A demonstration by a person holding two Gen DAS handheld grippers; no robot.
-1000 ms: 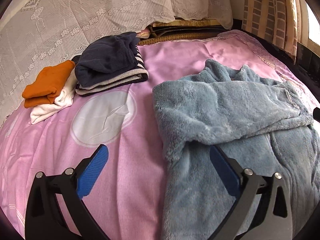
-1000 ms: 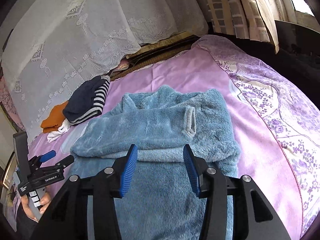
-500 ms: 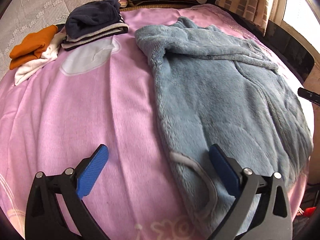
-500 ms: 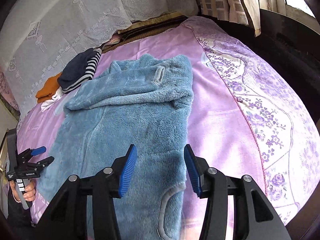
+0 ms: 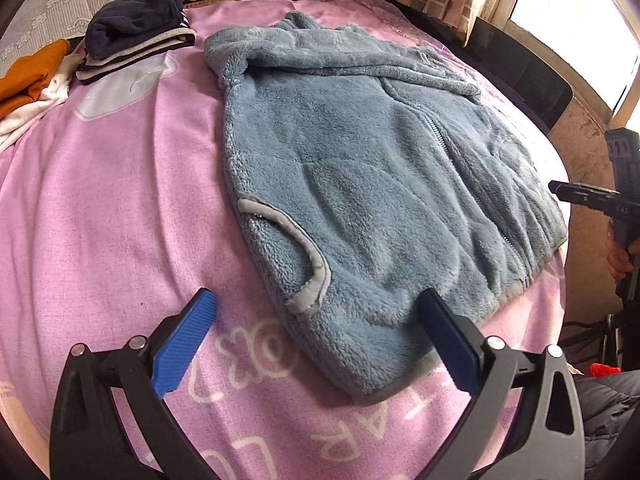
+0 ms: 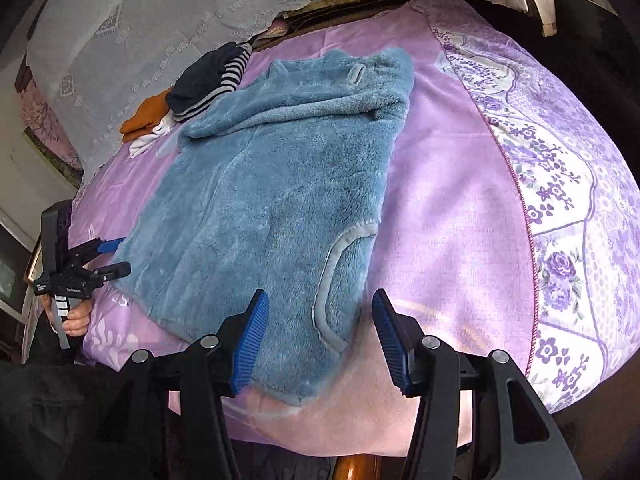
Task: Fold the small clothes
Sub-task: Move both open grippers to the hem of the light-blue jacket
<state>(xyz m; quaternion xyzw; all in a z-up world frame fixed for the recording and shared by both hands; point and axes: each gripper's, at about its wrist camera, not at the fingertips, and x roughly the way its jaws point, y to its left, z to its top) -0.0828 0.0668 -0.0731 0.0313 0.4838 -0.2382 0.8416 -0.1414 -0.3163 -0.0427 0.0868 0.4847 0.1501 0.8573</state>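
Observation:
A blue fleece zip jacket lies flat on the pink bed cover, sleeves folded across its top, hem toward me. It also shows in the right wrist view. My left gripper is open and empty, above the jacket's near left hem corner and its grey-trimmed pocket. My right gripper is open and empty, above the near right hem corner. Each gripper shows in the other's view, the left one at the left edge and the right one at the right edge.
A folded pile with a dark navy garment on striped pieces sits at the far left, next to orange and white folded clothes. A lace-covered headboard stands behind. The bed's right side has a floral border; curtains and a window are at far right.
Both grippers have drawn back from the jacket's folded sleeves to its hem at the near bed edge. The jacket has not moved. Both stay open.

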